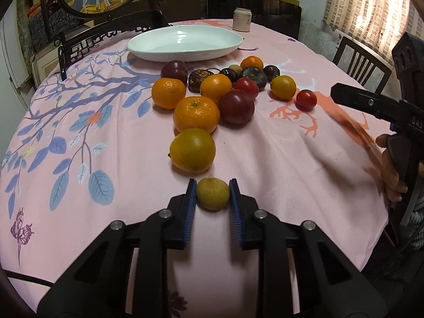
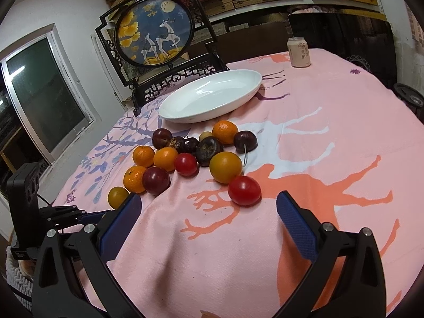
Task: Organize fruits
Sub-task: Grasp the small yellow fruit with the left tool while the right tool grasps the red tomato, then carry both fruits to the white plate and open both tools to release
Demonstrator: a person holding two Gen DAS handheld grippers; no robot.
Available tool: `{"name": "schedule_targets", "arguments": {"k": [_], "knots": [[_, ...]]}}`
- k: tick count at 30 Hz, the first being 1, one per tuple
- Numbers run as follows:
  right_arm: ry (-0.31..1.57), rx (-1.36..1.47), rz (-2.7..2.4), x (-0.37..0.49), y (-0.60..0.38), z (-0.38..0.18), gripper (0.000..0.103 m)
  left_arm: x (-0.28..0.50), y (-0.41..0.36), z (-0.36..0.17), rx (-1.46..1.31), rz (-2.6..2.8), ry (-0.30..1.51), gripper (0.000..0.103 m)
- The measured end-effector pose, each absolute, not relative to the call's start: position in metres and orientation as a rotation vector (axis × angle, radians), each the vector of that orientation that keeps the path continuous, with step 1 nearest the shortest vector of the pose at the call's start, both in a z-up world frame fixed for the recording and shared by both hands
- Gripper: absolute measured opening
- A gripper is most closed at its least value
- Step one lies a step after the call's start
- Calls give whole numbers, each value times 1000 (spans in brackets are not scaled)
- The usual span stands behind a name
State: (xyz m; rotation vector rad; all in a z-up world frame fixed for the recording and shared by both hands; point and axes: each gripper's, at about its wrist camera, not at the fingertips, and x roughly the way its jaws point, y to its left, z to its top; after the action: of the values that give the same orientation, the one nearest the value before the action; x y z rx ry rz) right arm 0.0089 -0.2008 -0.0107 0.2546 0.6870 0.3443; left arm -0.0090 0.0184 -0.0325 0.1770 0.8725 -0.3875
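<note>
Pink cloth on the bench, white plate [image 1: 185,43] at 12 o'clock. Your left hand-held gripper [image 1: 212,194] pinches the small yellow-green fruit [image 1: 212,194] across its middle; probably light and soft, so squeeze gently. Right hand-held gripper [image 2: 209,212] gapes wide, holding nothing.

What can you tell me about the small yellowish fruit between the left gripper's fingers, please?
The small yellowish-green fruit is round, dull-skinned and faintly speckled brown. It sits at the near end of the fruit line on the pink tablecloth, between the blue ribbed pads of the left gripper, which press its two sides. Just beyond it lies a larger yellow-orange citrus, apart from it.
</note>
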Motion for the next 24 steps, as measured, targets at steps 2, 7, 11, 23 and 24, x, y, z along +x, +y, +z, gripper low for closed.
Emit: {"name": "schedule_targets", "arguments": {"k": [2,7,11,23,24], "knots": [[719,183,353,15,-196,-11,102,-12,20,-34,174,-385,861,25],[752,8,351,32,-192,-6,90,-9,24,-35,138,-396,849,25],[820,6,374,50,-199,-14,69,-6,27,-34,118,-410,857,25],[877,36,413,60,-213,-9,31,16,27,-1,118,-428,824,25],[862,45,412,64,-215,-2,31,24,26,6,110,-438,817,25]]}}
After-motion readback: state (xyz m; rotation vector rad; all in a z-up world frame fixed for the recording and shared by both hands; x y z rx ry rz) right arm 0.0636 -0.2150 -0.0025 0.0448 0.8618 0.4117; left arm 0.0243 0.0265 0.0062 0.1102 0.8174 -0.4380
